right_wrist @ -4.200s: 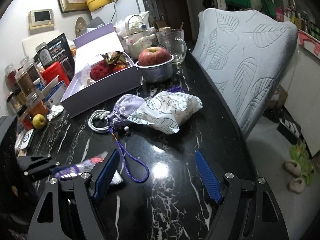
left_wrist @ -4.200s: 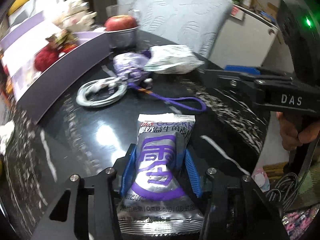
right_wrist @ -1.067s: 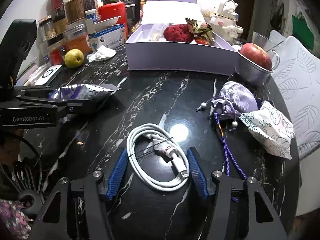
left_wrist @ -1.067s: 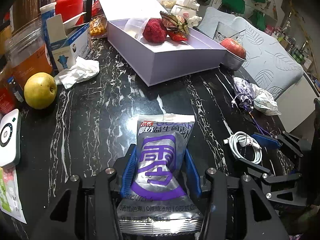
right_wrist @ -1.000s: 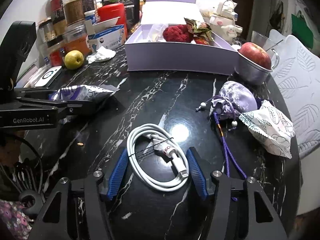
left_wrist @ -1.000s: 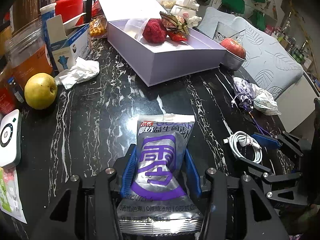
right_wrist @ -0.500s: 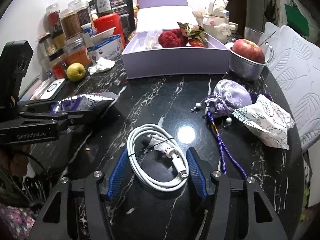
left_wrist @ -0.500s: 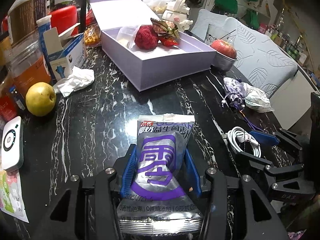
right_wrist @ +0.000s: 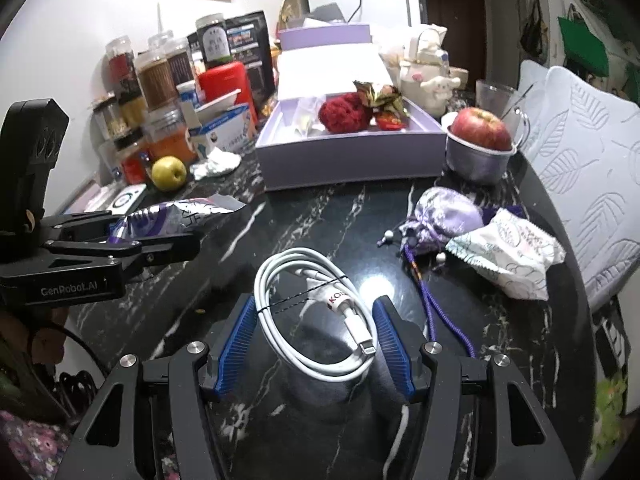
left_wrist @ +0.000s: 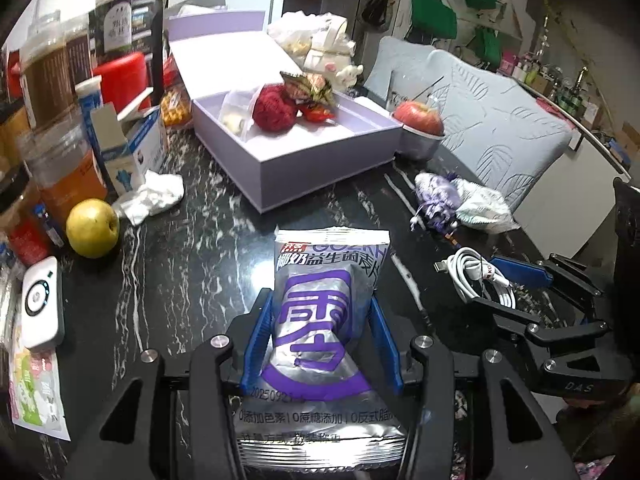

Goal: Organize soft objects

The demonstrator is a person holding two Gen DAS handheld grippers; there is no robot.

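Between the two grippers and the open purple box [right_wrist: 352, 164] the black marble table [left_wrist: 208, 248] lies bare in a broad strip, wide enough for a hand to pass straight toward the box's front wall. To the left that strip is hemmed in by a yellow-green apple [left_wrist: 93, 227], a crumpled tissue [left_wrist: 150, 197], a small blue-and-white carton [left_wrist: 128, 148] and the crowd of jars [right_wrist: 160, 76] behind them. To the right stand a steel bowl with a red apple [right_wrist: 480, 140], a purple drawstring pouch [right_wrist: 444, 218] with its cord trailing forward, and a white printed packet [right_wrist: 516, 254] touching it.
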